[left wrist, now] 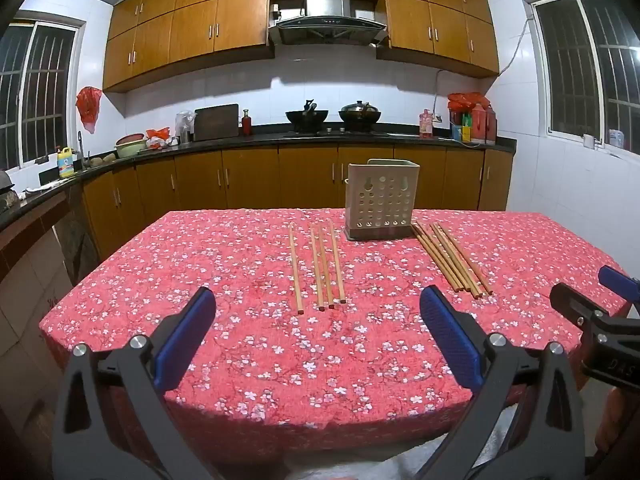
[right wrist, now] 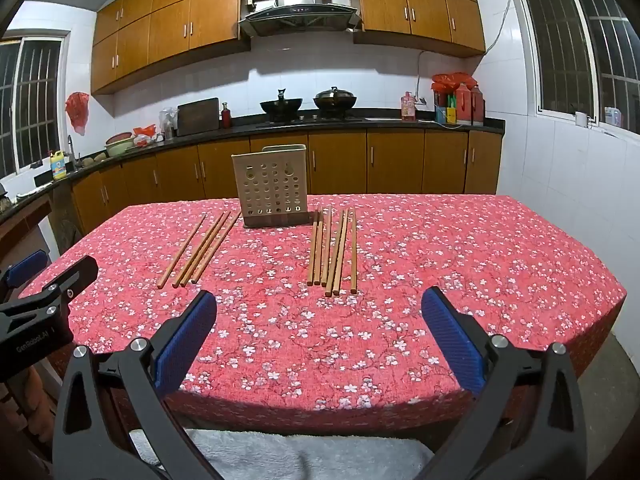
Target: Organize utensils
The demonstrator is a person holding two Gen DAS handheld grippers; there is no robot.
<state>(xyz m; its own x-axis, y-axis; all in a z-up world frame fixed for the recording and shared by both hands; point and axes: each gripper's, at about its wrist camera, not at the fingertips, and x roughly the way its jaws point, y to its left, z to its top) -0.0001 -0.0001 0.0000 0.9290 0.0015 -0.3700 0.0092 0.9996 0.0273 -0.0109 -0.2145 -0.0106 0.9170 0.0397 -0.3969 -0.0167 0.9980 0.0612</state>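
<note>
A beige perforated utensil holder [left wrist: 381, 200] [right wrist: 273, 186] stands upright at the far middle of the red floral table [left wrist: 260, 352] [right wrist: 460, 260]. Several wooden chopsticks [left wrist: 318, 266] [right wrist: 200, 249] lie to its left, and another group of several chopsticks [left wrist: 452, 258] [right wrist: 333, 251] lies to its right. My left gripper [left wrist: 318, 330] is open and empty above the near table edge, short of the left group. My right gripper [right wrist: 319, 330] is open and empty, short of the right group. Each gripper shows at the edge of the other's view.
Kitchen counter [left wrist: 320, 138] with woks, bottles and a cutting board runs behind the table. Wooden cabinets line the wall. A white towel [right wrist: 280, 456] lies below the near table edge. Windows are on both side walls.
</note>
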